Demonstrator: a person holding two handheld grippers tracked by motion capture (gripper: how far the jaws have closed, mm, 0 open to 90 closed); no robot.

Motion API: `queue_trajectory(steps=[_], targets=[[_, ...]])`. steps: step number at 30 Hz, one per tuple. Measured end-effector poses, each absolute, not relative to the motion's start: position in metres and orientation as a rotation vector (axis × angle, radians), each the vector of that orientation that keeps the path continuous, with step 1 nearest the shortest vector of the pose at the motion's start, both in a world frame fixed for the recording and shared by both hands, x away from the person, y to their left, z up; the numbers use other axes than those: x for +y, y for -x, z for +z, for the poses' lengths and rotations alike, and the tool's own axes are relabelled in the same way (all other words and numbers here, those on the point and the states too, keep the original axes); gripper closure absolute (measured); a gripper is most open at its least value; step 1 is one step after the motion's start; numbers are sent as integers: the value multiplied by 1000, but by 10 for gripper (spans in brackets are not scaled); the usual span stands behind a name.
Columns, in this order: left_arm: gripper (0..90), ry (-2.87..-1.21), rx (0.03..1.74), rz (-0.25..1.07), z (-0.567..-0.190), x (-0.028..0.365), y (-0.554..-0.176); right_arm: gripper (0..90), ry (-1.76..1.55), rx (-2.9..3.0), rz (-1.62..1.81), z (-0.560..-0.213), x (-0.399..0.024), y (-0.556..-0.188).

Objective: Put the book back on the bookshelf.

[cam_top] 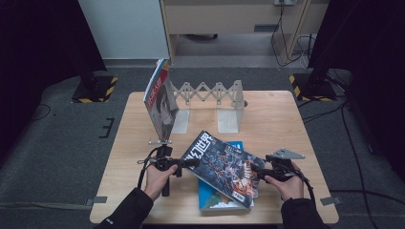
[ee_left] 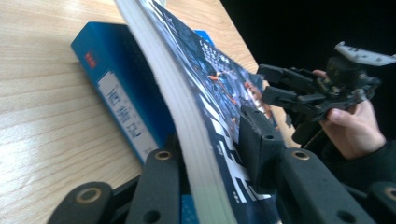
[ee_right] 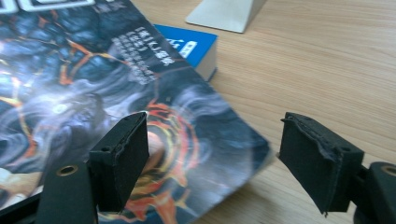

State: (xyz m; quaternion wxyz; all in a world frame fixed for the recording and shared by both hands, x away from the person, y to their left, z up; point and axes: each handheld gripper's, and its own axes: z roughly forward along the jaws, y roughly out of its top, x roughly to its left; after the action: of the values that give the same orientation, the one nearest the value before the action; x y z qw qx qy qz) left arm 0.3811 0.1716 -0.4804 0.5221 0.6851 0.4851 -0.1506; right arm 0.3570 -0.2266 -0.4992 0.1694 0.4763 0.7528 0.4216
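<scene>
— Where is the dark magazine (cam_top: 224,168) being kept?

— It is being held tilted over the blue book (cam_top: 213,196) on the desk (cam_top: 272,119), its edge being clamped by the left gripper (ee_left: 215,154).

— And the right gripper (ee_right: 212,158)?

— Its fingers are being held apart, just above the magazine's corner.

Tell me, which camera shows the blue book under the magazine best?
The left gripper view: the blue book shows its spine and label. The high view shows blue edges under the magazine; the right gripper view just a corner.
</scene>
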Motion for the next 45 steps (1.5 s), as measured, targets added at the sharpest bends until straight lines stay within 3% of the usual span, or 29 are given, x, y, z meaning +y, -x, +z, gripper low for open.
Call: queue_trajectory(steps=[19,29,45], targets=[[812,-1535,1175,-403,-448,171,-388,201,-1503,2067,953,-513,-281,-366],[820,-1477,1148,-371,-428,176,-391,191,-1512,2126,862,-524,-286,-369],[821,-1411,1114,-297,-396,187,-394,52,-1474,2145,836,-534,-286,-371]])
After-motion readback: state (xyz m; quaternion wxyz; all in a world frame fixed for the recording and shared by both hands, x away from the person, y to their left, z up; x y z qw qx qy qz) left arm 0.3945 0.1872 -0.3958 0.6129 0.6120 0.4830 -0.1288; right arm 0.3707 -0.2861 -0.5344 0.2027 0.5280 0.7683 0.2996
